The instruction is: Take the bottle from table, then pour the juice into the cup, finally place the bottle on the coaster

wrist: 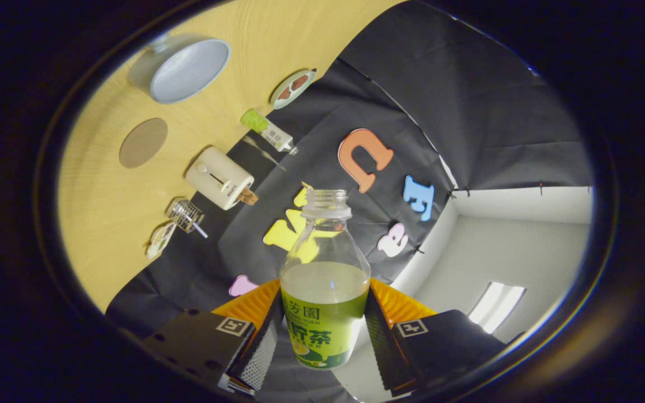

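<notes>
Bottle (324, 280), uncapped and partly filled with pale juice, sits clamped between both fingers of our gripper (322, 341), which we hold rolled so the table (104, 207) tilts steeply away. Beyond the fingers on that table lie the cup (185, 70), the round coaster (143, 143) and a cream toaster (219, 177).

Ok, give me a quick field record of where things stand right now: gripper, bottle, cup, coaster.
hand-held gripper: shut on the bottle, one finger on each side of its label
bottle: uncapped, partly full of pale juice, lifted off the table, view rolled sideways
cup: pale blue, on the wooden table, well beyond the fingers; looks empty
coaster: round, brown, bare, beside the cup
toaster: white, near the coaster
</notes>
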The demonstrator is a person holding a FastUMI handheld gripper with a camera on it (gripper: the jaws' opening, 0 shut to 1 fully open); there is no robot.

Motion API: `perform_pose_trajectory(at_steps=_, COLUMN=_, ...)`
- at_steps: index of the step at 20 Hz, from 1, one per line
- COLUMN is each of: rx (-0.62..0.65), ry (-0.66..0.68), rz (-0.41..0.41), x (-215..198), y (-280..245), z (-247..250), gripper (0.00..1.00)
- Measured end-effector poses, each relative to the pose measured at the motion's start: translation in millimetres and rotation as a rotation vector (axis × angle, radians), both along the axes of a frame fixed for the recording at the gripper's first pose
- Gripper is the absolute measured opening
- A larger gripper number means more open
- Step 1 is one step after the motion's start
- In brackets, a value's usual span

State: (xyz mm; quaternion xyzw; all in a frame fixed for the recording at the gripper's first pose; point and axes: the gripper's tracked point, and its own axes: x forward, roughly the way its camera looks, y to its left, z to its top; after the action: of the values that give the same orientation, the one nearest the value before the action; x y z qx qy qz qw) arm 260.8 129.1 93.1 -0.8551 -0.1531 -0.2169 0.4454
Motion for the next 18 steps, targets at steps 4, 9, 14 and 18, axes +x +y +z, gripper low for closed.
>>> perform_pose_trajectory(at_steps=4, rx=-0.023, ry=-0.018, rz=0.019, x=-6.1, y=7.2, z=3.5, gripper=0.80)
perform_pose_trajectory(at_steps=9, rx=-0.030, ry=-0.037, rz=0.049, x=-12.5, y=12.3, z=4.4, gripper=0.79)
perform_pose_trajectory(at_steps=14, rx=-0.010, ry=-0.042, rz=0.047, x=-14.1, y=2.1, z=5.5, gripper=0.79)
perform_pose_trajectory(at_steps=18, rx=0.197, ry=-0.039, rz=0.068, x=-13.5, y=-25.5, z=11.4, gripper=0.80)
